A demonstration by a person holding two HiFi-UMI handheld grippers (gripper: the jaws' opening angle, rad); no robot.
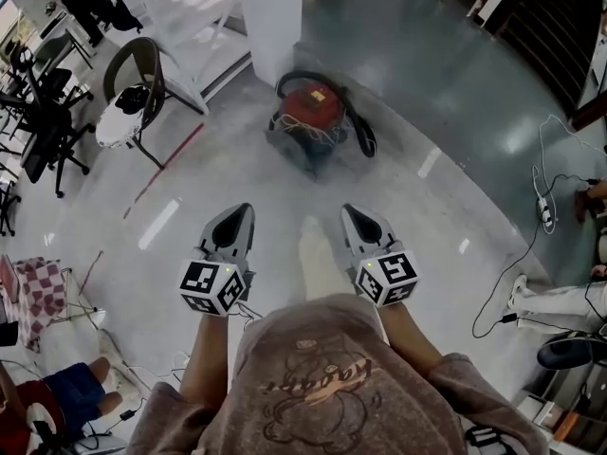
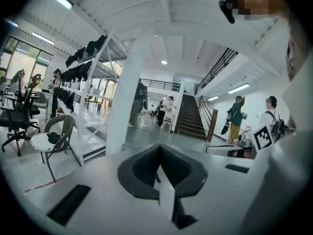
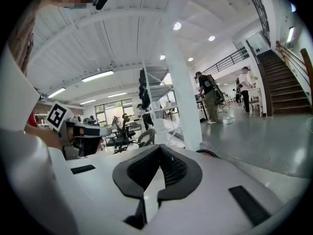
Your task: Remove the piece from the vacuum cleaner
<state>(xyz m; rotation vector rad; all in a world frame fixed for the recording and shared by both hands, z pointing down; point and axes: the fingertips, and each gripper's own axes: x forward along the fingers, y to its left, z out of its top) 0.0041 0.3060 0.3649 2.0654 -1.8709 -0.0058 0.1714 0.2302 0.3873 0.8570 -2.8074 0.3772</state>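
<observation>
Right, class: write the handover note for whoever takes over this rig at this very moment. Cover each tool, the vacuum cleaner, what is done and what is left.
Left tool: shut, nothing between the jaws, held out in front of the person.
Right tool: shut, also empty, level with the left one.
Vacuum cleaner: red, on the floor ahead, beside the white pillar, with its black hose looped round it. Neither tool touches it.
Done: nothing on the vacuum cleaner yet.
Left: walk up to it, find the piece (too blurred to pick out from here), open a tool, grip the piece and pull it off.
</observation>
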